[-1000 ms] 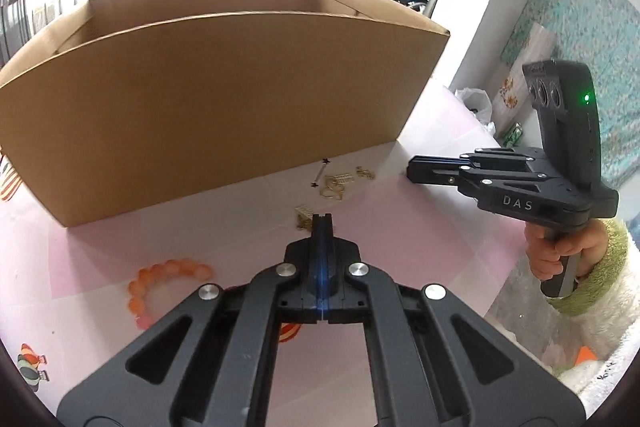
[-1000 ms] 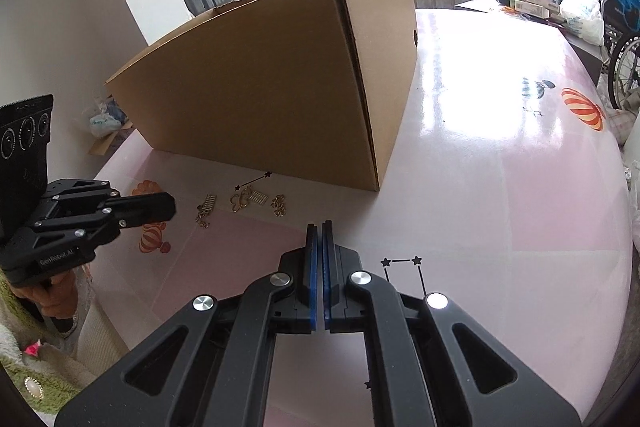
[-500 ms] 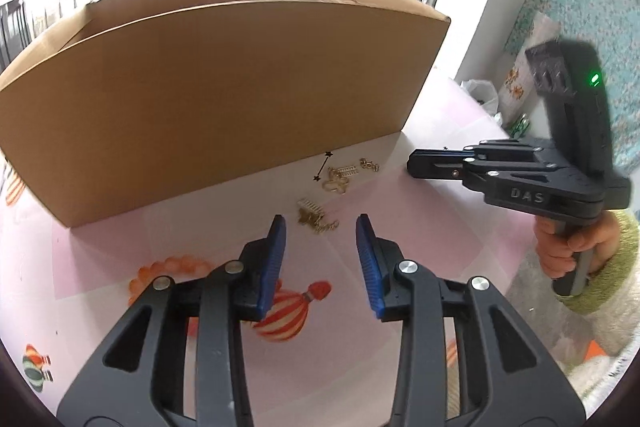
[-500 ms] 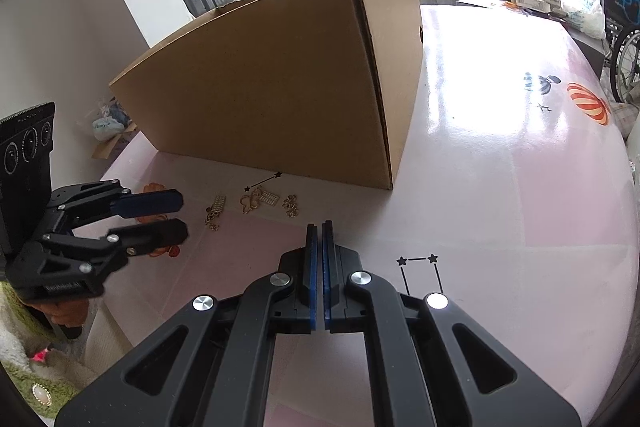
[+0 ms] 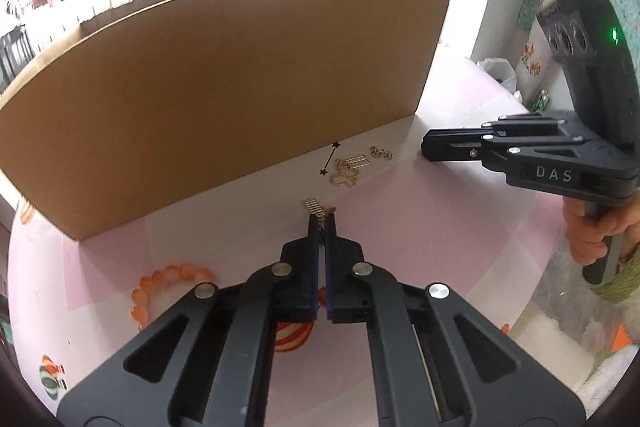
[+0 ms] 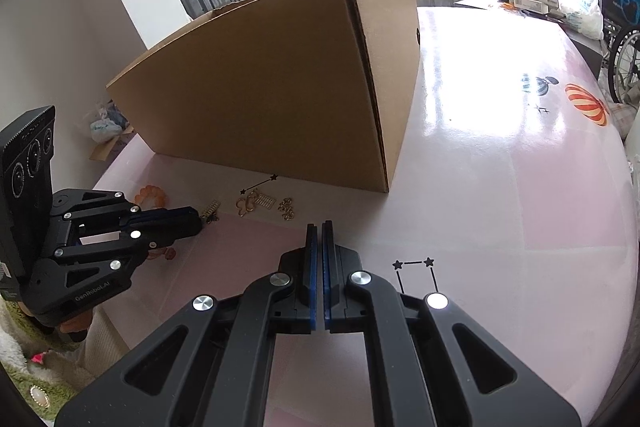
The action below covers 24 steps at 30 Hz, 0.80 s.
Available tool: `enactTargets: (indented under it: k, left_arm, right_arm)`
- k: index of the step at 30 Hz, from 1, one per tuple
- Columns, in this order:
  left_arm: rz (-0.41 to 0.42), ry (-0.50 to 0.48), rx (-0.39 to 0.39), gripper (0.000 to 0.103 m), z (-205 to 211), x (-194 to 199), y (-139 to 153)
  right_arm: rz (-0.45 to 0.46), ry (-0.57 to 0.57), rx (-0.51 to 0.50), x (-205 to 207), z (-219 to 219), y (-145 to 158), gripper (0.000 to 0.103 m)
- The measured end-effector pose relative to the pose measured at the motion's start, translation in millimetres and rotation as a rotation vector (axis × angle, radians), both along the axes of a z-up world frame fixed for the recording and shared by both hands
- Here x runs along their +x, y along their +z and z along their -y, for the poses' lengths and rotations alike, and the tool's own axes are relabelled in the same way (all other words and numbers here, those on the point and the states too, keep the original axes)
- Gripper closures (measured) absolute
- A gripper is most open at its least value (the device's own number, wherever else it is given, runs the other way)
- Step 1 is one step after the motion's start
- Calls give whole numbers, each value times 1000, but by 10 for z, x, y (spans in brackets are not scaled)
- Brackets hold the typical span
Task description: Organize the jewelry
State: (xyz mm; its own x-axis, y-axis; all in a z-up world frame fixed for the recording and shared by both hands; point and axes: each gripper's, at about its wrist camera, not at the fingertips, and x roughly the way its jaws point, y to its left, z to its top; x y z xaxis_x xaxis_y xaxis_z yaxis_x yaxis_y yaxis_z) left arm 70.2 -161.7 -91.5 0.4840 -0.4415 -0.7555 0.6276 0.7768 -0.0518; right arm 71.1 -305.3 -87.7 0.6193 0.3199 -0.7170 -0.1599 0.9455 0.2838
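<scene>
Small gold jewelry lies on the pink table in front of a cardboard box point(image 5: 224, 99). My left gripper point(image 5: 321, 221) is shut on a gold ladder-shaped earring point(image 5: 314, 207) at the table surface; the same earring shows in the right wrist view point(image 6: 212, 209) at the left gripper's tips point(image 6: 196, 223). A gold butterfly-shaped piece point(image 5: 344, 179), a second ladder earring point(image 5: 357, 161) and a small gold cluster point(image 5: 380, 153) lie nearer the box. My right gripper point(image 6: 319, 227) is shut and empty, hovering right of the jewelry point(image 5: 426, 147).
An orange bead bracelet point(image 5: 160, 283) lies left of my left gripper. The box point(image 6: 280, 87) stands just behind the jewelry. Balloon and star prints mark the tablecloth point(image 6: 500, 167). A wheelchair point(image 6: 620, 59) stands past the table's far right edge.
My left gripper opened, moved forward over the ladder earring and has closed on it. The right gripper stayed shut and barely moved.
</scene>
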Motion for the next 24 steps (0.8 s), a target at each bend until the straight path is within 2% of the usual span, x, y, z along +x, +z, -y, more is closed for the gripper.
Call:
enactTargets:
  k: [11,17,23,24]
  left_arm:
    - [-74,47,-220,102,-386,63,215]
    - [-55,88,-168,102,-448,69,155]
    - [-33,116,-148,102,-523,45,149]
    - [-28,119,-146,102,-532,44,151]
  right_arm:
    - [1,-1,3,-9,19,0,101]
    - [24,27,40,-36,-21,83,99]
    - [27,141,65,10,-347,133,98]
    - [20,164,62,35,-420,119,95]
